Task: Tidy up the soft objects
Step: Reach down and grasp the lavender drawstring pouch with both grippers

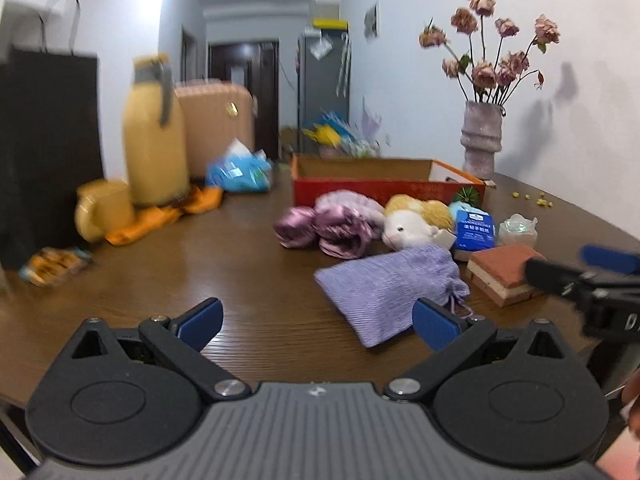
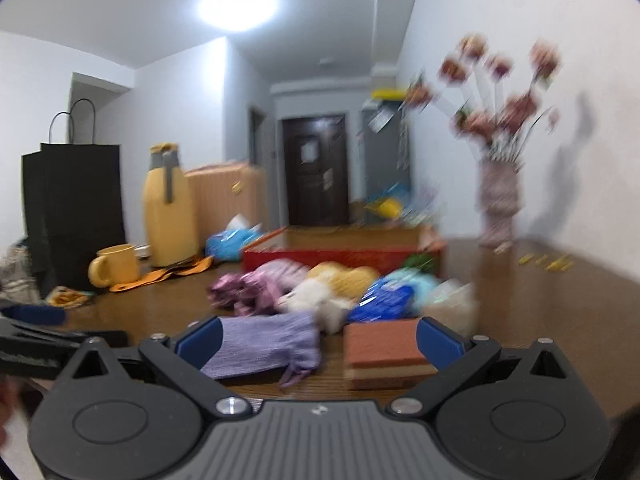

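A lived-in home.
Behind the wooden table (image 1: 248, 280): a hallway door (image 1: 244, 92), suitcase (image 1: 216, 124), fridge (image 1: 324, 80); on it, dried flowers (image 1: 492, 48).

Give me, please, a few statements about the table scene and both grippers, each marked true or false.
1. Both the left gripper and the right gripper are open and hold nothing. True.
2. The lilac drawstring pouch lies inside the red box. False: it lies on the table, in front of the box.
3. The yellow mug stands near the yellow flask. True.
4. The vase lies tipped over. False: it stands upright.
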Demonstrator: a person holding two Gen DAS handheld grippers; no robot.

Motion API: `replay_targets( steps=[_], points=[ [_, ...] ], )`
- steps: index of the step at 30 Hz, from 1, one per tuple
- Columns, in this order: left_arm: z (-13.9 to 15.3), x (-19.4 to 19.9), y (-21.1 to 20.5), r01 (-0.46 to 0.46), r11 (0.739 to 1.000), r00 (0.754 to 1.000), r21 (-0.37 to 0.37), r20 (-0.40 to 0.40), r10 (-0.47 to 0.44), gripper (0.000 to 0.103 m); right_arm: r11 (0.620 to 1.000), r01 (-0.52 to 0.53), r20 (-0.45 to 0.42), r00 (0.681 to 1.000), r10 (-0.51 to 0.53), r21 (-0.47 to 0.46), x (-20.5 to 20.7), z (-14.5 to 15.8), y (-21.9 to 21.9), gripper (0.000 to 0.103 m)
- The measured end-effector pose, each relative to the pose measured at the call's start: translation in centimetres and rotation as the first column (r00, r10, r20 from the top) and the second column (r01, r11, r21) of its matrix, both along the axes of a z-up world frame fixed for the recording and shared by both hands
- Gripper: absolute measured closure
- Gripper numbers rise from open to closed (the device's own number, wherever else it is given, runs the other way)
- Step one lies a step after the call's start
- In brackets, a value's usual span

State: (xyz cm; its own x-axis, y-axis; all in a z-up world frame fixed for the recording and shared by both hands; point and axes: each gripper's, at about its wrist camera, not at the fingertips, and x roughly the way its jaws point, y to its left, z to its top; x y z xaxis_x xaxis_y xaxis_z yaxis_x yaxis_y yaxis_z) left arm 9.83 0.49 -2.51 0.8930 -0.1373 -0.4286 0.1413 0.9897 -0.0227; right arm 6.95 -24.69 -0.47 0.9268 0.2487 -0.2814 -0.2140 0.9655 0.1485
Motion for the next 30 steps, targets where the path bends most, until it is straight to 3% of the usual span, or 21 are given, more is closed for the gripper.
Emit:
replay_targets(
  steps=[1, 3, 4, 6, 8, 10, 14, 17, 21, 23, 25, 27, 29, 30],
  points=[
    [-0.2, 0.9, 0.0, 0.019, 0.999, 1.0, -0.026, -0.021, -0.02, 0.003, 1.0, -0.013, -0.038, 0.999, 0.014, 0.015, 1.3, 0.0, 0.1, 0.0],
    [-0.6, 2.8, -0.2, 0.04, 0.997, 0.997, -0.07, -0.061, -0.044, 0.017, 0.999, -0.009, -0.072, 0.997, 0.012, 0.033, 3.7, 0.2, 0.2, 0.005],
    [-0.9, 3.7, -0.2, 0.044, 0.996, 0.995, -0.082, -0.081, -0.051, 0.028, 0.999, -0.011, -0.09, 0.996, 0.014, 0.032, 5.0, 0.2, 0.3, 0.015],
    [-1.5, 5.6, -0.5, 0.053, 0.993, 0.99, -0.105, -0.122, -0.066, 0.037, 0.999, -0.026, -0.135, 0.991, 0.028, 0.019, 7.7, 0.0, 0.5, 0.029],
    [-2.1, 7.3, -0.3, 0.049, 0.99, 0.984, -0.132, -0.163, -0.071, 0.054, 0.999, -0.046, -0.17, 0.984, 0.048, 0.015, 10.0, -0.4, 0.6, 0.036],
    [-2.4, 8.6, 0.5, 0.031, 0.986, 0.978, -0.165, -0.197, -0.063, 0.063, 0.998, -0.063, -0.214, 0.975, 0.065, 0.014, 11.8, -0.7, 0.9, 0.045],
    [-2.7, 10.4, 3.0, -0.035, 0.969, 0.971, -0.246, -0.237, -0.025, 0.062, 0.996, -0.087, -0.236, 0.968, 0.087, 0.011, 12.7, -1.3, 1.8, 0.047],
    [-2.6, 10.9, 3.6, 0.019, 0.946, 0.963, -0.324, -0.25, -0.105, 0.06, 0.997, -0.071, -0.251, 0.965, 0.079, 0.044, 12.5, -1.7, 2.0, 0.047],
    [-2.6, 11.6, 3.3, 0.062, 0.943, 0.954, -0.327, -0.259, -0.153, 0.064, 0.994, -0.037, -0.254, 0.965, 0.061, 0.101, 11.3, -2.0, 1.9, 0.047],
    [-2.7, 11.7, 3.2, 0.077, 0.942, 0.946, -0.326, -0.274, -0.172, 0.075, 0.993, -0.025, -0.253, 0.966, 0.053, 0.113, 10.7, -2.2, 1.9, 0.047],
    [-2.8, 11.7, 3.1, 0.087, 0.942, 0.944, -0.324, -0.275, -0.182, 0.075, 0.995, -0.012, -0.26, 0.965, 0.038, 0.101, 10.7, -2.5, 2.0, 0.055],
    [-2.5, 11.5, 3.3, 0.106, 0.944, 0.949, -0.312, -0.251, -0.19, 0.069, 0.998, 0.004, -0.255, 0.967, 0.013, 0.063, 10.8, -2.6, 2.1, 0.068],
    [-2.1, 11.5, 3.8, 0.11, 0.95, 0.963, -0.293, -0.204, -0.175, 0.04, 0.998, 0.004, -0.262, 0.965, 0.011, 0.056, 11.0, -2.7, 2.0, 0.075],
    [-2.0, 11.7, 3.9, 0.119, 0.953, 0.966, -0.28, -0.19, -0.176, 0.039, 0.999, 0.002, -0.259, 0.966, 0.008, 0.038, 11.0, -2.8, 2.1, 0.078]
  ],
)
